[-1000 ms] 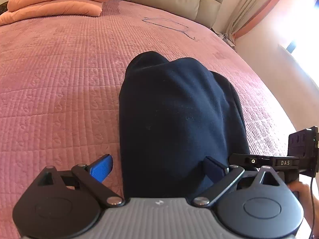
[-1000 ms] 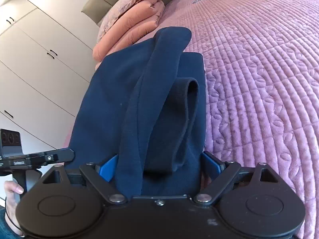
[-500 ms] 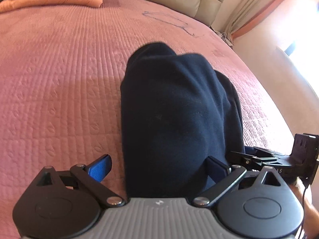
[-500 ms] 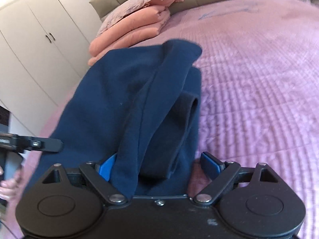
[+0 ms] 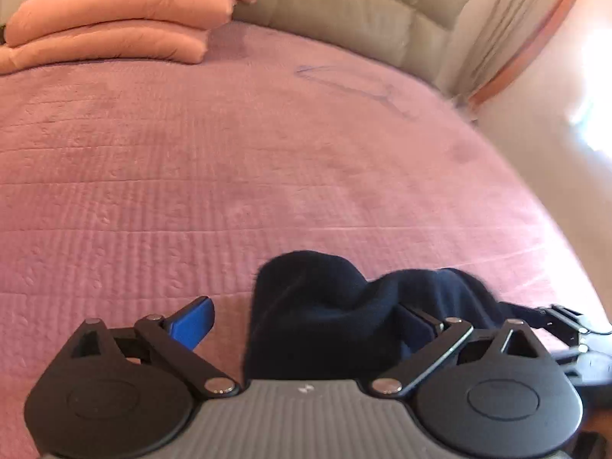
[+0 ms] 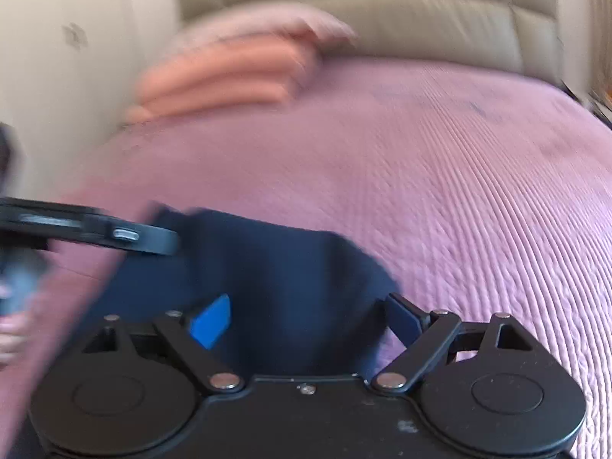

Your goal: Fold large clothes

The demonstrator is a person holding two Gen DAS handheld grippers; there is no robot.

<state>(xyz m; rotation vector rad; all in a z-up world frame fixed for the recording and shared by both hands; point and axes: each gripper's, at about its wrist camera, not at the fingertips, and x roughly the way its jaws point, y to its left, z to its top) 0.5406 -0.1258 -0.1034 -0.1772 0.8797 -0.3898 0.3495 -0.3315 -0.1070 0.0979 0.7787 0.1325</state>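
Note:
A dark navy garment (image 5: 321, 306) lies bunched on the pink quilted bed, right in front of both grippers. My left gripper (image 5: 306, 325) has its jaws wide apart, and the cloth fills the gap between the blue pads (image 5: 193, 321) without being pinched. My right gripper (image 6: 310, 321) is also open, with the same garment (image 6: 279, 279) lying between and under its fingers. The right view is blurred by motion. The left gripper's body (image 6: 95, 231) shows at the left of the right wrist view.
Folded orange-pink bedding (image 5: 111, 23) is stacked at the head of the bed, by the beige padded headboard (image 5: 344, 4). The bed's right edge (image 5: 554, 229) drops toward a wall and curtain. A white wall (image 6: 69, 76) is on the left.
Both grippers have pulled back and tilted up. The garment, which filled both views, now shows only low near the fingers. More bed and the headboard have come into view.

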